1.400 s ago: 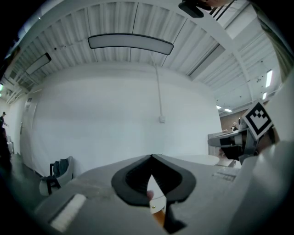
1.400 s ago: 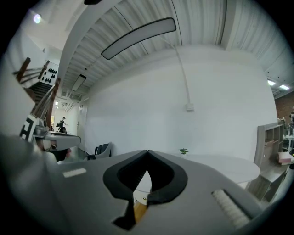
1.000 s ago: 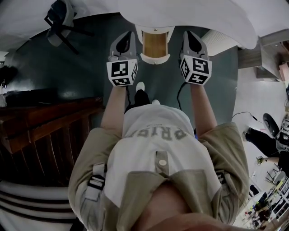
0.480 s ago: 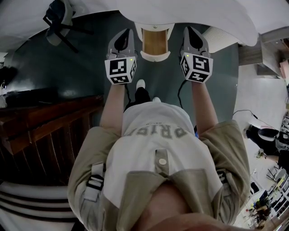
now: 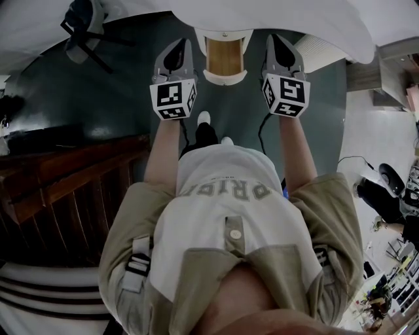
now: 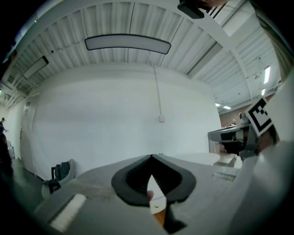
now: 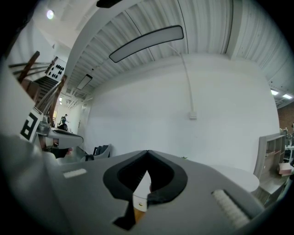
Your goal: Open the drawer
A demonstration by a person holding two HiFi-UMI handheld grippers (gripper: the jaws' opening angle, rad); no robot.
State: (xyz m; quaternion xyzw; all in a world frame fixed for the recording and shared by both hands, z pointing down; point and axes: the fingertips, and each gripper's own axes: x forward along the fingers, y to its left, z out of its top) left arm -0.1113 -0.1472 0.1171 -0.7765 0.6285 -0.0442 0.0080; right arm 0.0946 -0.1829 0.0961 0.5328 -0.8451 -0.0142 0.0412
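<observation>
A small white drawer (image 5: 224, 57) with a wooden bottom stands pulled out from under the white table (image 5: 308, 16), between my two grippers. My left gripper (image 5: 175, 47) is just left of it and my right gripper (image 5: 280, 43) just right of it; both are held level and are shut on nothing. In the left gripper view the jaws (image 6: 151, 157) meet, with a sliver of the drawer (image 6: 155, 195) showing below them. The right gripper view shows the same: the jaws (image 7: 148, 152) together above the drawer's white edge (image 7: 141, 187).
A chair (image 5: 85, 29) stands on the dark green floor (image 5: 118, 98) at the far left. A dark wooden stair rail (image 5: 72, 183) runs along my left. Shelves (image 5: 393, 78) and a person (image 5: 386, 196) are at the right. Both gripper views face a white wall (image 6: 115, 114).
</observation>
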